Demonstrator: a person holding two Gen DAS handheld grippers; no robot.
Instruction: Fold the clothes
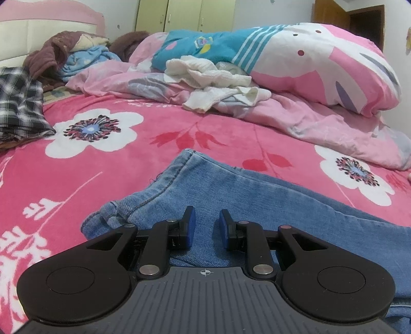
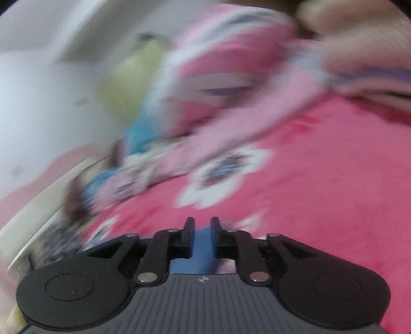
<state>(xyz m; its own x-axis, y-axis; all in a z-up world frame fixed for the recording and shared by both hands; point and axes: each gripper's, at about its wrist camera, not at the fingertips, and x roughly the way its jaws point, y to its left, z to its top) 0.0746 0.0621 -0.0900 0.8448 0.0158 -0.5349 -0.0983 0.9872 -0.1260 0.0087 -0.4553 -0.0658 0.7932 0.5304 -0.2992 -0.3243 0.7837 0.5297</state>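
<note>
The left gripper (image 1: 207,223) hovered low over the jeans (image 1: 231,195), its blue-padded fingers (image 1: 190,226) standing a little apart with nothing pinched between them; denim showed through the gap, but the pads did not press on it. The jeans lay spread on the pink floral blanket (image 1: 115,164), a stitched hem edge pointing away from the gripper and a bunched fold just to its left.

Farther out, a rumpled white garment (image 1: 213,79) sat on a pale pink quilt (image 1: 308,120) (heaped against a large pink-and-white pillow (image 1: 334,66)). A plaid shirt (image 1: 20,102) lay at the left edge of the bed, with brown and light-blue clothes (image 1: 77,54) piled behind it near the headboard (image 1: 38,28). Pale yellow wardrobe doors (image 1: 185,15) stood beyond.

The right gripper (image 2: 201,231) showed in a heavily motion-blurred view. Its jaws stood narrowly apart, and a strip of blue filled the gap between them; whether that was denim gripped by the pads or merely cloth lying beneath them could not be told. Around it only the pink blanket (image 2: 321,167) and smeared bedding could be made out.
</note>
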